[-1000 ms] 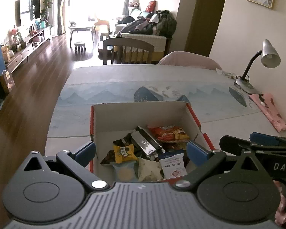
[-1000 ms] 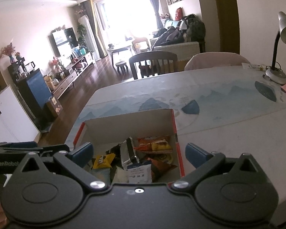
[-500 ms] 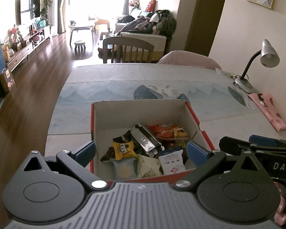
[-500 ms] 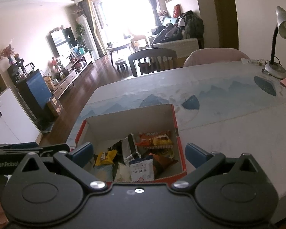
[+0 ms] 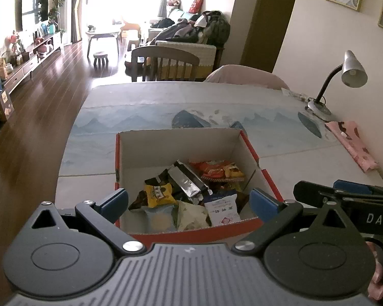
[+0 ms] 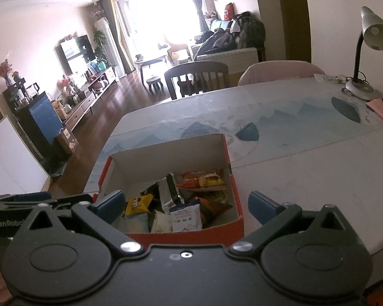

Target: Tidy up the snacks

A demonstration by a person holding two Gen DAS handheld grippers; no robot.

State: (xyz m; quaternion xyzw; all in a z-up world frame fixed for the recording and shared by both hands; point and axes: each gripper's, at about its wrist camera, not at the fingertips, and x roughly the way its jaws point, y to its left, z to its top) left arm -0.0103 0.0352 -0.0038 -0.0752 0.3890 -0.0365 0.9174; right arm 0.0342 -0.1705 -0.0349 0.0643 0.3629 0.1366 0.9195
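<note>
A red cardboard box (image 5: 250, 148) (image 6: 232, 178) stands on the table near its front edge, holding several snack packets: a yellow one (image 5: 159, 195) (image 6: 138, 204), a silver one (image 5: 187, 178) (image 6: 169, 193), an orange one (image 5: 217, 169) (image 6: 204, 178) and a white one (image 5: 223, 207) (image 6: 186, 216). My left gripper (image 5: 189, 201) hangs open just before the box's near wall, with nothing between its blue fingers. Beside it, my right gripper (image 6: 189, 204) is open too and holds nothing. Each gripper shows at the edge of the other's view.
A desk lamp (image 5: 344, 76) (image 6: 367, 51) stands at the table's far right, with a pink cloth (image 5: 352, 145) (image 6: 380, 109) next to it. Chairs (image 5: 166, 63) (image 6: 199, 76) stand behind the table. The table's left edge drops to a wooden floor (image 5: 33, 117).
Both grippers have drawn back and risen a little, so the box sits farther off and its near red wall shows. Both stay open.
</note>
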